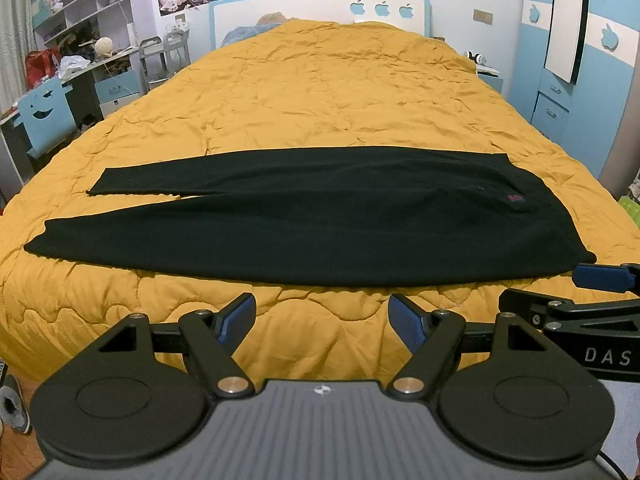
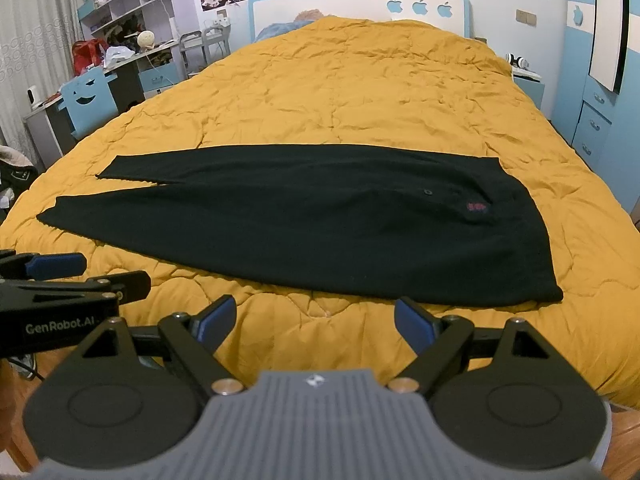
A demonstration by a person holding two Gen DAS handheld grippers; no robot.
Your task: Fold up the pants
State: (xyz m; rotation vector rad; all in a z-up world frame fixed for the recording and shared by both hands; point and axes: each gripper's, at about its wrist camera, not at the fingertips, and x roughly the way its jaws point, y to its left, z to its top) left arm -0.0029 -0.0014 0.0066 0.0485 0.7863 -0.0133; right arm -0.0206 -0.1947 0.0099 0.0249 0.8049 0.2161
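Observation:
Black pants point(image 1: 320, 224) lie flat across the yellow quilt point(image 1: 320, 92), waist at the right, both leg ends at the left, the legs slightly apart. They also show in the right wrist view point(image 2: 320, 228). My left gripper point(image 1: 322, 314) is open and empty, above the bed's near edge just short of the pants' near hem. My right gripper point(image 2: 315, 318) is open and empty, also just short of the near hem, closer to the waist end. Each gripper shows in the other's view: the right one point(image 1: 592, 296), the left one point(image 2: 80, 276).
A blue-and-white headboard point(image 1: 320, 12) stands at the far end. A cluttered desk with a blue chair point(image 1: 48, 116) is at the left. A blue wardrobe point(image 1: 592, 80) and nightstand are at the right. The quilt point(image 2: 340, 80) beyond the pants is wrinkled.

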